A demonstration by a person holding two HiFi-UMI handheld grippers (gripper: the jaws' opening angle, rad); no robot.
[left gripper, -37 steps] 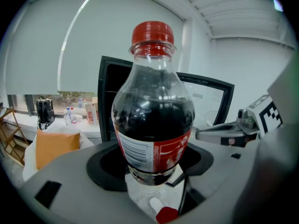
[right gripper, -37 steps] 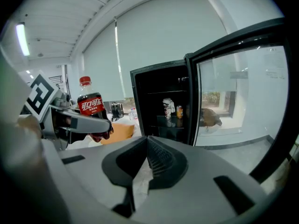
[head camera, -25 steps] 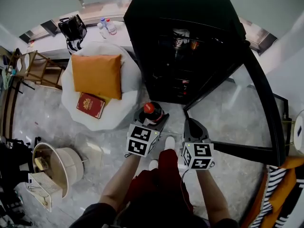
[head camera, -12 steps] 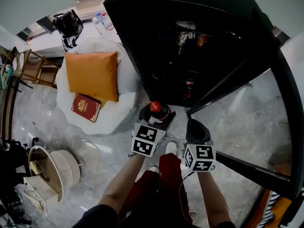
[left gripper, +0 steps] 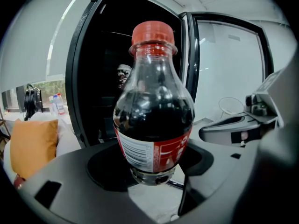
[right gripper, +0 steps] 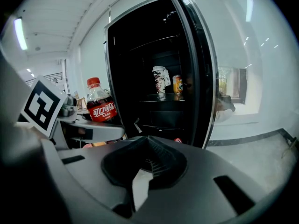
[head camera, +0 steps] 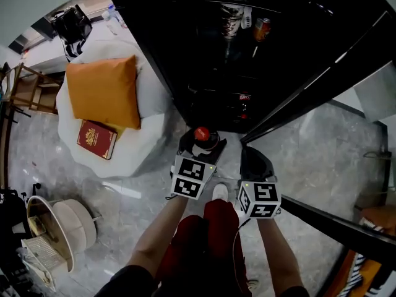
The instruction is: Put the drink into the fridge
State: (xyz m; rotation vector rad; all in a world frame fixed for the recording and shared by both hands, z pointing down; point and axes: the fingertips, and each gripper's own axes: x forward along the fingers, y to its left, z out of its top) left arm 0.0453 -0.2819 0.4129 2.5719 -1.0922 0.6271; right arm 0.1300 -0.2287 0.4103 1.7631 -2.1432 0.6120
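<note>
Within the left gripper (left gripper: 152,171) — cola bottle (left gripper: 154,111) labelled 可口可乐.

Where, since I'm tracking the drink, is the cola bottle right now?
In the head view, centre: the cola bottle stands upright in the left gripper, just before the open fridge.

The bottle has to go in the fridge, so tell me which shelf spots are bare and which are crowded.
Bare-looking: the shelf stretch between the left wall of the fridge and the white can. Crowded: that shelf's right part, where it and the orange can stand side by side. A red item sits lower inside; the rest is too dark to judge.
</note>
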